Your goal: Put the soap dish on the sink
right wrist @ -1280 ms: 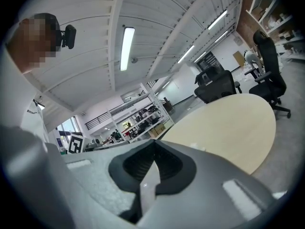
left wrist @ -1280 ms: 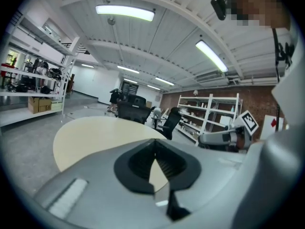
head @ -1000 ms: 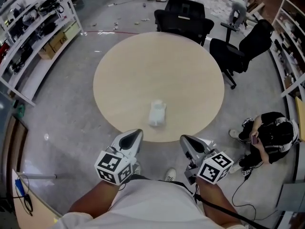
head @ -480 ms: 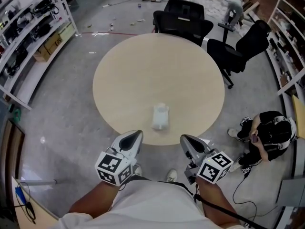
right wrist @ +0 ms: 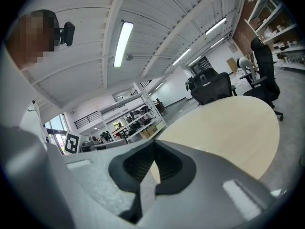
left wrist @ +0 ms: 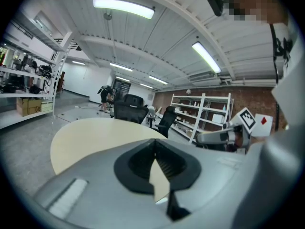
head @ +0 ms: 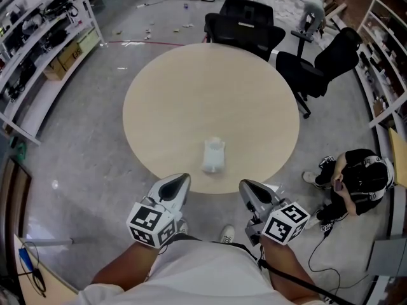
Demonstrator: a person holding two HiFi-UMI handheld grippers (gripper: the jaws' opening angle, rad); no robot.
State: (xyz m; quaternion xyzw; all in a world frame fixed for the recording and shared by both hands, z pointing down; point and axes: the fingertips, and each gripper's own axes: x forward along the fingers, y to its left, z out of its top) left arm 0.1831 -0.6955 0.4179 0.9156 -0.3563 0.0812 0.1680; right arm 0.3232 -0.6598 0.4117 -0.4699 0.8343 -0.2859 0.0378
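A small white soap dish lies on the round beige table, close to its near edge. No sink shows in any view. My left gripper hovers just short of the table's near rim, left of the dish, its jaws shut and empty. My right gripper hangs level with it on the right, also shut with nothing held. In the left gripper view the left gripper points over the table top. The right gripper likewise faces the table. Neither gripper view shows the dish.
Black office chairs stand at the table's far side. A person in black sits on the floor at the right. Shelving racks line the left and right walls. Grey floor surrounds the table.
The table and the dish have slid slightly nearer in the head view. Both grippers keep the same pose and stay shut.
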